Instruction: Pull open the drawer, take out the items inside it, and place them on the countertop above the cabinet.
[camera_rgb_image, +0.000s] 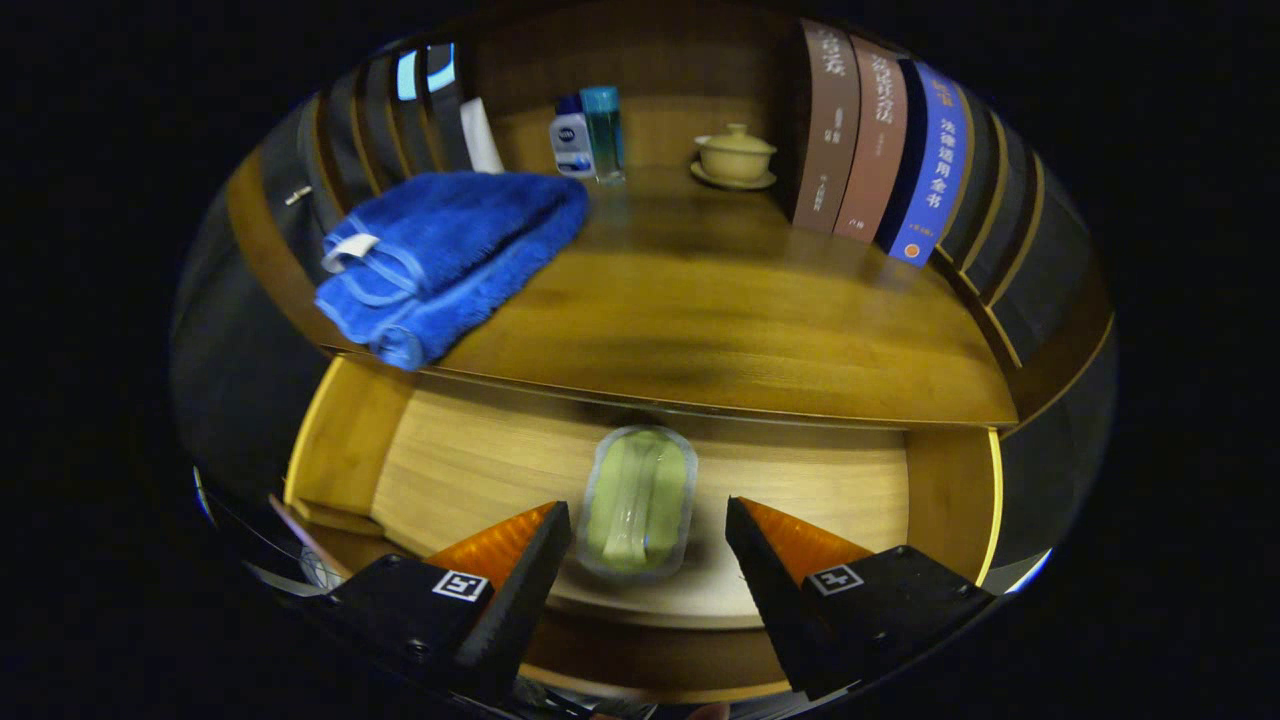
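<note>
My fingers stand wide apart and hold nothing. The green item in a clear plastic blister pack lies between them, at 12 o'clock, on the floor of the open pale wooden drawer. Risk: its slick, rounded pack may slip sideways under closure. On lifting, it may strike the overhanging brown wooden tabletop edge above.

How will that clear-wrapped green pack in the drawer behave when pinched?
The green pack lies flat in the open drawer, between the open fingers. Its glossy clear wrap will probably be slippery. It looks small and flat, so likely light. The wrap may crumple; stiffness inside is unclear.
</note>
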